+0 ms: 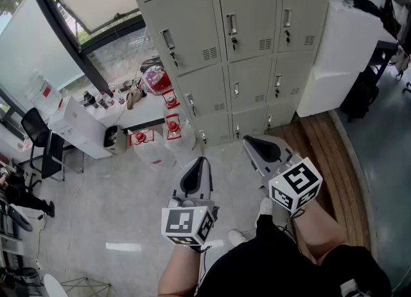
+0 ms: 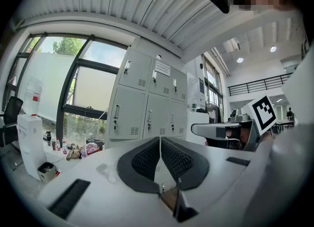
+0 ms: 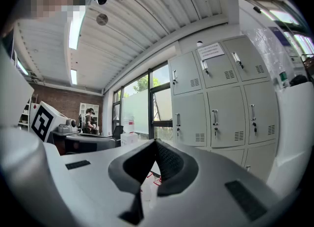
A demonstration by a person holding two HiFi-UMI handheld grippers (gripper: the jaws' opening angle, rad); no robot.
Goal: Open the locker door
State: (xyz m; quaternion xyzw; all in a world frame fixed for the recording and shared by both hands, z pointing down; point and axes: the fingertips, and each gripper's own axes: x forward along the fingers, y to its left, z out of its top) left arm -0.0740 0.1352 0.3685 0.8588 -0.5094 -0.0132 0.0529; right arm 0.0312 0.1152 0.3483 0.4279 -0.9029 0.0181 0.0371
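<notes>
A bank of grey lockers [image 1: 247, 51] stands ahead of me, and every door in sight is shut, each with a small handle [image 1: 232, 24] and a key below it. My left gripper [image 1: 198, 166] hangs over the floor well short of the lockers, its jaws shut with nothing between them. My right gripper [image 1: 255, 144] is beside it, a little closer to the lowest locker row, also shut and empty. The left gripper view has the lockers [image 2: 147, 98] beyond the closed left gripper [image 2: 160, 139]. In the right gripper view the lockers [image 3: 216, 98] stand to the right of the closed right gripper [image 3: 156, 141].
Left of the lockers a low white table [image 1: 144, 116] carries bottles and clutter, with red-topped water jugs [image 1: 149, 144] on the floor by it. A black chair [image 1: 40, 138] stands far left. A white cabinet [image 1: 343, 51] flanks the lockers on the right, above a wooden floor strip [image 1: 327, 148].
</notes>
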